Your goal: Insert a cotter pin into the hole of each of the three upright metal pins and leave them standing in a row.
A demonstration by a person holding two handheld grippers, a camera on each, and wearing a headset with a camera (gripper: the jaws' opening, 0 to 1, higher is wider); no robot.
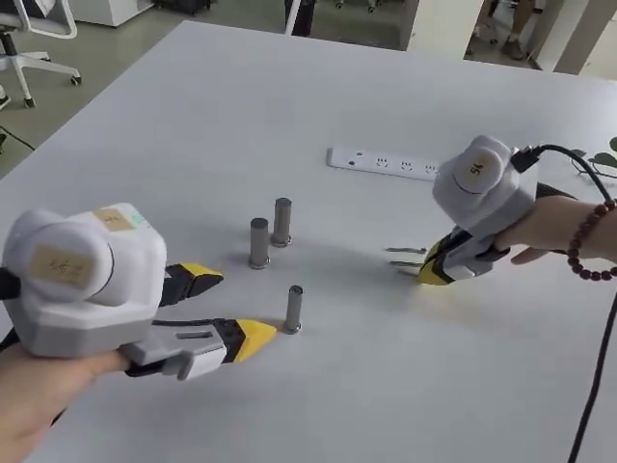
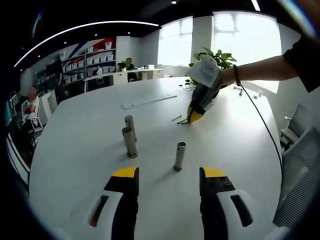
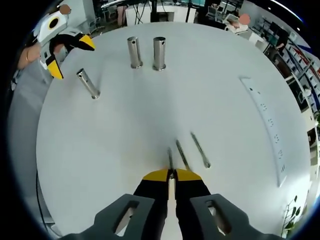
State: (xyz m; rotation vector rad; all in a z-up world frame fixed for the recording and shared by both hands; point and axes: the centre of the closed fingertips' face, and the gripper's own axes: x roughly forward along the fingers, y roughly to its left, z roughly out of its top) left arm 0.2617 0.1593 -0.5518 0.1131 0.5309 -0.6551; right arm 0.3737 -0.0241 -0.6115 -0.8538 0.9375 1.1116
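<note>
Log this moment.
left gripper open near front metal pin; right gripper shut on cotter pin; two spare cotter pins on table

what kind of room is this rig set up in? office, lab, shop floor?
Probably an open-plan office or light lab workroom, not a shop floor. The work sits on a large white meeting-style table with a power strip on it, a wheeled office chair stands beside it, and shelves of bins line the far wall.
</note>
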